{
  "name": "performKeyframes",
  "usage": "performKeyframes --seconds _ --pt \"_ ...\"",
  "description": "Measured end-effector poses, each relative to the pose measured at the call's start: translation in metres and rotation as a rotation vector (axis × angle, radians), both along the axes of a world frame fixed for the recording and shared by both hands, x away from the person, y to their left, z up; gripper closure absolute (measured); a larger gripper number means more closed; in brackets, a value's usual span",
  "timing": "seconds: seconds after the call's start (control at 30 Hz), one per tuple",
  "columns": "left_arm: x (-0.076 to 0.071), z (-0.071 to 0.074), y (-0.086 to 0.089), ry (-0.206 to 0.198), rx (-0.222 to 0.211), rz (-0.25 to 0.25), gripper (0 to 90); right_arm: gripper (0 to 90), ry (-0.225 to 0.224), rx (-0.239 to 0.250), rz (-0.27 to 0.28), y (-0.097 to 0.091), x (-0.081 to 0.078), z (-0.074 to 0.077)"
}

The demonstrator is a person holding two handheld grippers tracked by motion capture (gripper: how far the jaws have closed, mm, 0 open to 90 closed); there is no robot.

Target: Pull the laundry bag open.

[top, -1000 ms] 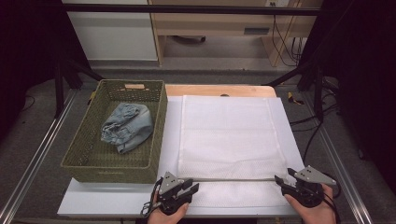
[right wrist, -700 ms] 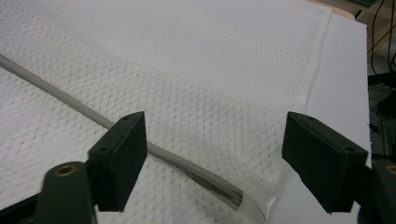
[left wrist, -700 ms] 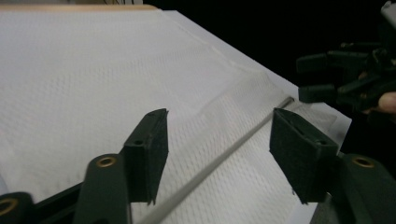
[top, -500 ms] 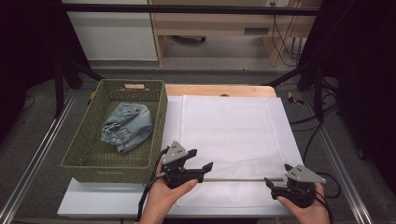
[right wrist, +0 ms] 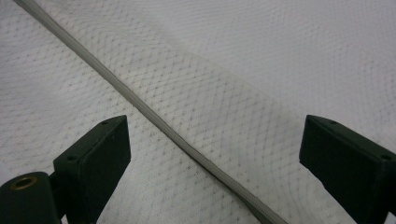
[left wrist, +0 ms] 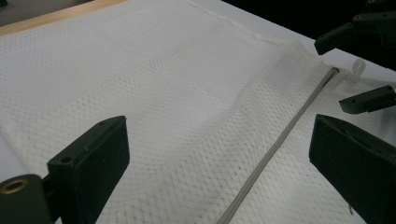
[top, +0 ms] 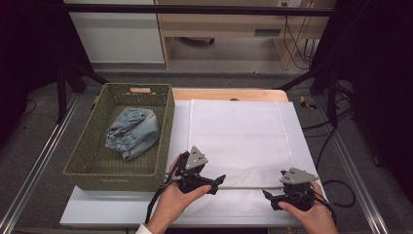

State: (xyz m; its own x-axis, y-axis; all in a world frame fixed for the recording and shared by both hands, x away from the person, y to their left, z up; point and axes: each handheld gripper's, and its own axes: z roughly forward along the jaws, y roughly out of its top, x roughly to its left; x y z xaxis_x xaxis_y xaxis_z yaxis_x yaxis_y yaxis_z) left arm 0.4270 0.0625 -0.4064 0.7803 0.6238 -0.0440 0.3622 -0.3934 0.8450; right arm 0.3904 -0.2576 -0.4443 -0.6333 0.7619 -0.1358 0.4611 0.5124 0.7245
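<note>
A white mesh bag [top: 238,141] lay flat on the surface [top: 122,214], its grey zipper [left wrist: 275,144] near the front edge. Both the left gripper [top: 216,181] and right gripper [top: 271,200] hovered over it, fingers spread wide, holding nothing.

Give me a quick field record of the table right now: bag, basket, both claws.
mesh bag: white, flat on the table, zipper running along its near edge
basket: green wicker, left of the bag, holds crumpled denim garment
left claw: open, over the zipper line
right claw: open, over the bag's near right part
table: white surface
</note>
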Motion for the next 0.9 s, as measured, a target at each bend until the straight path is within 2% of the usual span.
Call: performKeyframes --seconds 0.13,0.2,0.3,0.4,0.47,0.53,0.7,0.83,0.9 --pt "0.000 -0.007 0.003 -0.029 0.033 -0.001 4.9 7.9 0.034 -0.024 0.038 0.005 0.007 0.004" --pt "-0.001 -0.011 0.005 -0.037 0.025 0.026 4.6 8.0 0.042 -0.051 0.066 0.008 0.011 0.007" --pt "-0.002 -0.015 0.011 -0.026 -0.027 0.038 4.5 8.5 0.057 -0.076 0.085 0.013 0.016 0.010" --pt "-0.004 -0.023 0.012 -0.021 -0.023 0.033 4.7 10.2 0.065 -0.100 0.110 0.021 0.022 0.014" --pt "-0.006 -0.028 0.011 -0.017 -0.025 0.022 5.0 15.0 0.071 -0.121 0.132 0.027 0.026 0.017" --pt "-0.009 -0.031 0.010 -0.027 -0.009 0.011 4.9 15.6 0.068 -0.142 0.151 0.033 0.029 0.020" --pt "-0.018 -0.036 0.011 -0.037 -0.006 0.008 4.9 16.6 0.078 -0.189 0.184 0.046 0.037 0.028" --pt "-0.022 -0.037 0.016 -0.037 -0.013 0.025 5.0 16.1 0.110 -0.198 0.209 0.055 0.042 0.029" --pt "-0.025 -0.037 0.019 -0.037 -0.020 0.035 5.0 11.9 0.138 -0.209 0.215 0.059 0.045 0.028"
